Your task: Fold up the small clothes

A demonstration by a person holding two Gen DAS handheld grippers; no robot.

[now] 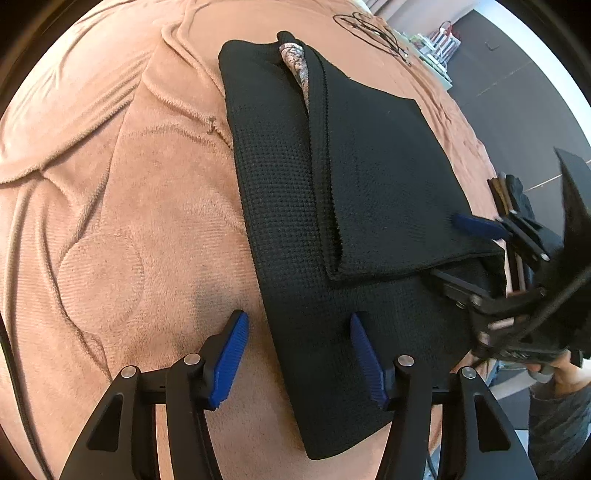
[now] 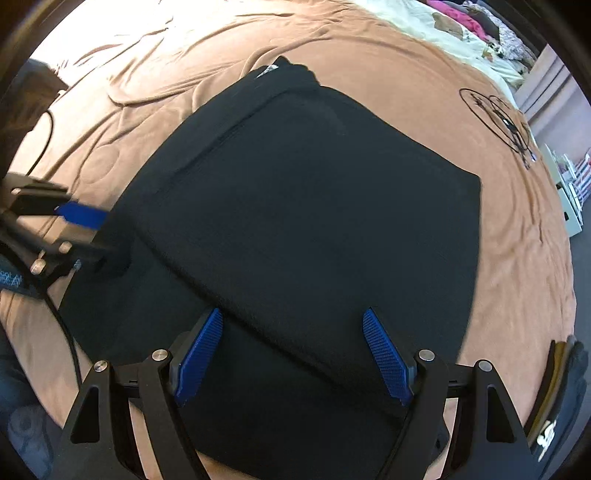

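A black garment lies on a tan plush blanket with one flap folded over its right part. A patterned strip peeks out at its far end. My left gripper is open and straddles the garment's near left edge, one pad on the blanket and the other over the black cloth. My right gripper reaches in from the right at the flap's near corner. In the right wrist view the right gripper stands open above the garment, and the left gripper sits at its left edge.
The blanket carries a black line drawing at the far right. A pile of clothes lies beyond it, and a white rack stands off the bed. A hand holds the right gripper. A cable runs at the left.
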